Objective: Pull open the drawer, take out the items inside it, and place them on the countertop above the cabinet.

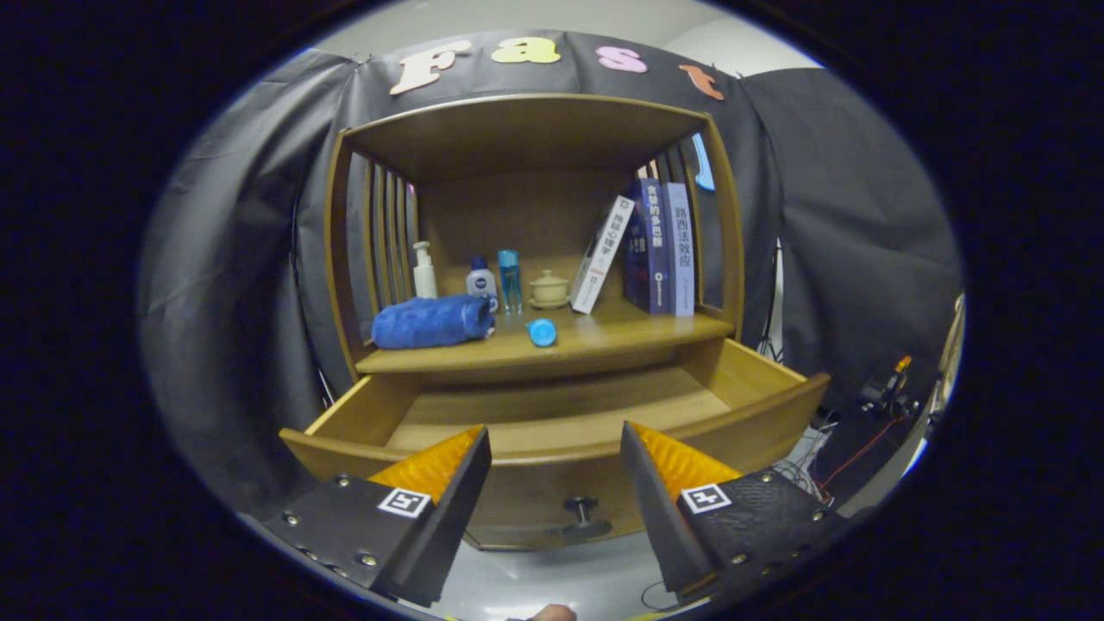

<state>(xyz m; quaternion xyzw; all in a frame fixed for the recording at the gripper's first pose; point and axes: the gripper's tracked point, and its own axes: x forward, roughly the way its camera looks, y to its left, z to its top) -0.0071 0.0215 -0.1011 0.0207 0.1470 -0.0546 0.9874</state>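
Note:
The wooden drawer (742, 379) stands pulled open below the cabinet's countertop (604, 332). Its visible floor is bare wood; the part behind the front panel is hidden. A dark knob (583, 507) sticks out of the drawer's front panel. On the countertop lie a rolled blue towel (429, 322) and a small blue round object (542, 332). My gripper (555, 435) hangs open in front of the drawer's front panel, above the knob, with nothing between its fingers.
At the back of the countertop stand a white pump bottle (423, 272), a small white bottle (480, 279), a slim blue bottle (510, 280) and a cream lidded cup (548, 288). Books (660, 246) lean at the right. Cables and gear (880, 397) lie right of the cabinet.

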